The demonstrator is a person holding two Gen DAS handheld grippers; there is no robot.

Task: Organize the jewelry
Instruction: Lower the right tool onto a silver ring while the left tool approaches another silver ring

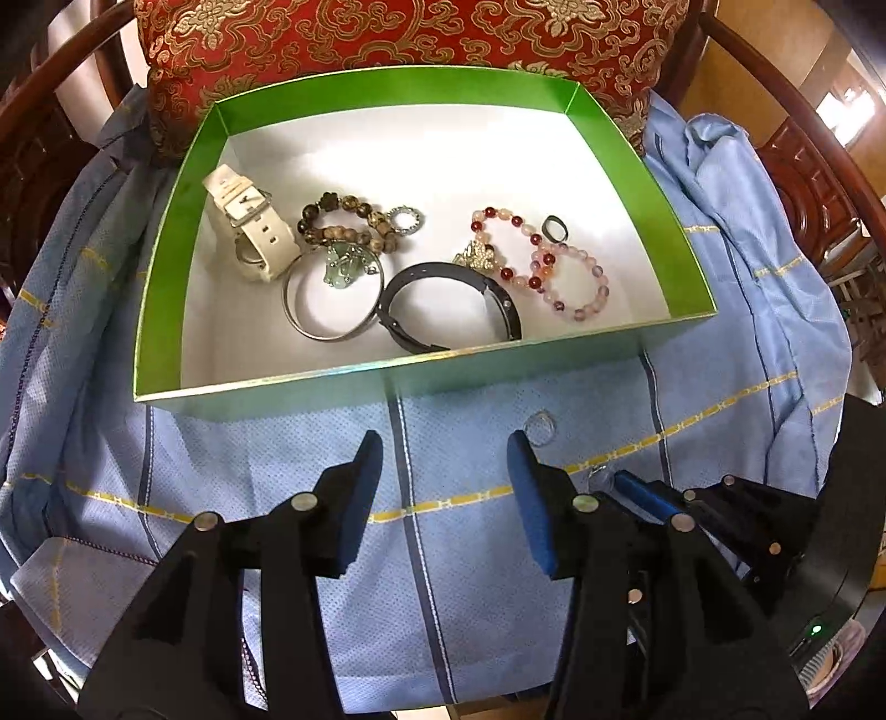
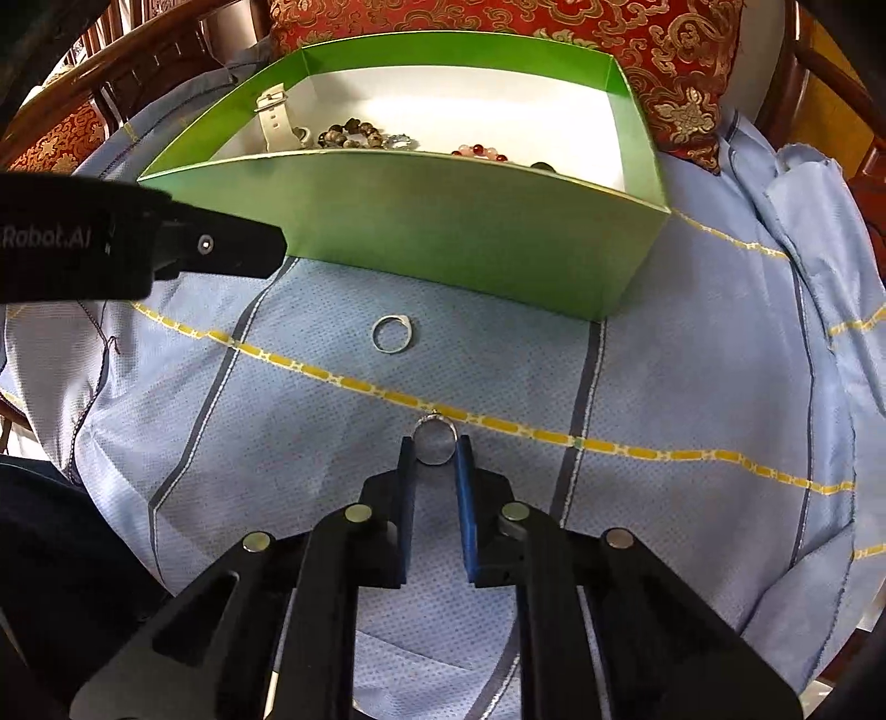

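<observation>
A green box (image 1: 160,310) with a white floor holds a white watch (image 1: 249,221), a brown bead bracelet (image 1: 346,221), a silver bangle (image 1: 332,302), a black bangle (image 1: 454,304), pink and red bead bracelets (image 1: 554,266) and small rings. My left gripper (image 1: 446,459) is open and empty above the blue cloth in front of the box. A silver ring (image 2: 392,333) lies on the cloth; it also shows in the left wrist view (image 1: 540,427). My right gripper (image 2: 436,450) has its jaws closed on a second small silver ring (image 2: 436,440) at cloth level.
The box (image 2: 443,221) stands on a blue cloth (image 2: 692,360) with yellow stripes, draped over a wooden chair with a red and gold cushion (image 1: 387,39). The left gripper's body (image 2: 138,243) reaches in at the left of the right wrist view.
</observation>
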